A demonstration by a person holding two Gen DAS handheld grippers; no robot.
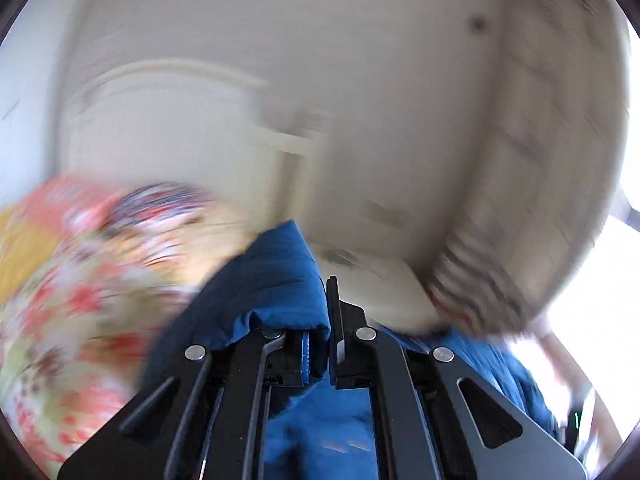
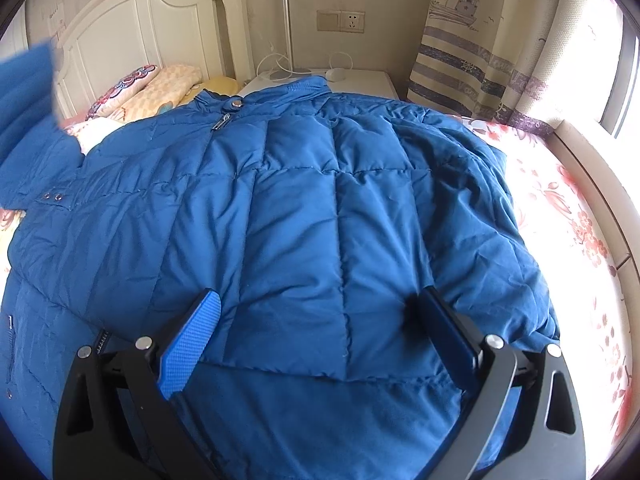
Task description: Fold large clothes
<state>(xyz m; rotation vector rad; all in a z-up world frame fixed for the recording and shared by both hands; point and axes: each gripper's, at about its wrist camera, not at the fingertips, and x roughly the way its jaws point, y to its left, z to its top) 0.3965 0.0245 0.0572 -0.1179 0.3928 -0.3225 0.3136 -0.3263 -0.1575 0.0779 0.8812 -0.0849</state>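
Note:
A large blue quilted jacket [image 2: 300,200] lies spread on the bed, collar and zip at the far side. In the right wrist view my right gripper [image 2: 316,312] is open, its blue-padded fingers [image 2: 192,344] wide apart just above the jacket's near part. Nothing is pinched between them. The left wrist view is blurred; there my left gripper [image 1: 326,320] is shut on a fold of the blue jacket fabric [image 1: 280,276], which bulges over the fingers. A raised part of the jacket [image 2: 28,80], blurred, hangs at the left edge of the right wrist view.
The bed has a floral sheet [image 2: 560,208], pillows [image 2: 160,84] and a white headboard [image 2: 132,12]. A white nightstand [image 2: 360,80] with cables stands behind the jacket. A striped curtain [image 2: 472,40] and bright window are at the right, past the bed's side rail [image 2: 592,168].

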